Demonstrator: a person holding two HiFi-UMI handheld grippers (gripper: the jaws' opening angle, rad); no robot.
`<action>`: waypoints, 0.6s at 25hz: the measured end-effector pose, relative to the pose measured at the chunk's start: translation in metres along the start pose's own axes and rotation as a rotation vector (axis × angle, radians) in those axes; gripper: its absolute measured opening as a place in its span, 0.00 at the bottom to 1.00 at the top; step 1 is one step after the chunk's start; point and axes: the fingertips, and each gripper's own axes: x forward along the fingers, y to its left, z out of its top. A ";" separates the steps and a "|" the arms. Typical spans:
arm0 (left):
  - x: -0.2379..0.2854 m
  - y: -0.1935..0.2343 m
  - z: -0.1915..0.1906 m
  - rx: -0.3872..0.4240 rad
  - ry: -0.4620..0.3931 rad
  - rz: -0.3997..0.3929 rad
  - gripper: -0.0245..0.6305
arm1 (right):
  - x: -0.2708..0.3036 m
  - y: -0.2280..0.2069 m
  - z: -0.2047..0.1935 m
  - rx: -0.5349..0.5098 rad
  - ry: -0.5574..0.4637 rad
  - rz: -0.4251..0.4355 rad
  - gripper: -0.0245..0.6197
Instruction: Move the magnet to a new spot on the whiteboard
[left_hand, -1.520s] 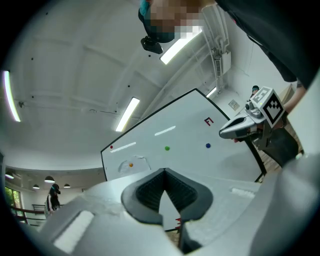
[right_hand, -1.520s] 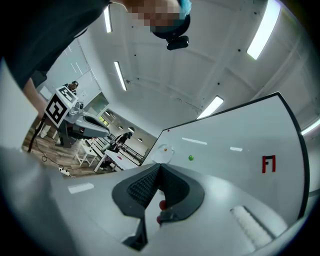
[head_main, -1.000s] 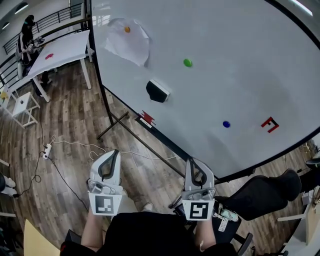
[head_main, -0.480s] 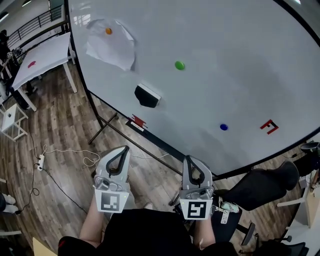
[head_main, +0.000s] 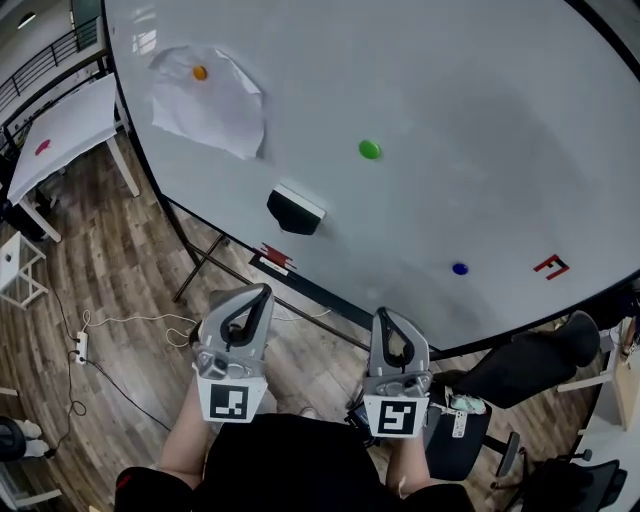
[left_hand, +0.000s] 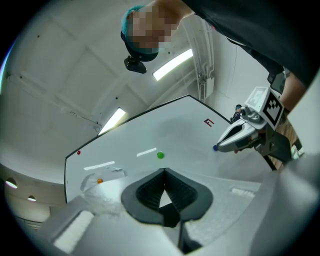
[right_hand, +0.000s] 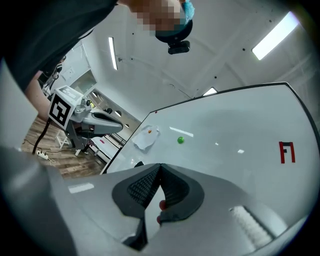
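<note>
On the big whiteboard (head_main: 450, 110), a green magnet (head_main: 370, 149) sits mid-board and a blue magnet (head_main: 459, 268) lower right. An orange magnet (head_main: 199, 72) pins a crumpled paper (head_main: 210, 105) at upper left. Both grippers hang low in front of the person, well short of the board. My left gripper (head_main: 250, 300) is shut and empty, its tips together (left_hand: 163, 171). My right gripper (head_main: 389, 328) is also shut with nothing held (right_hand: 160, 166). The left gripper view shows the green magnet (left_hand: 160, 155) beyond the jaws. The right gripper view shows that same green magnet (right_hand: 180, 140).
A black eraser (head_main: 295, 210) clings to the board's lower part, near a red item (head_main: 272, 256) at its bottom edge. A red F mark (head_main: 551, 266) is at the right. A white table (head_main: 60, 130), floor cables (head_main: 110, 330) and a black chair (head_main: 530, 365) surround the board stand (head_main: 205, 265).
The head view has swung, so the board sits further left and lower in frame. My left gripper has risen a little and shifted right. The right gripper has barely moved.
</note>
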 end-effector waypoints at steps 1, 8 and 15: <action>0.003 0.003 -0.001 0.000 -0.019 0.003 0.04 | 0.003 0.000 -0.001 -0.005 0.007 -0.009 0.04; 0.029 0.011 -0.012 -0.026 -0.115 -0.054 0.04 | 0.017 -0.002 -0.010 -0.023 0.061 -0.091 0.04; 0.057 0.004 -0.021 -0.035 -0.168 -0.158 0.04 | 0.018 -0.015 -0.013 -0.044 0.115 -0.198 0.04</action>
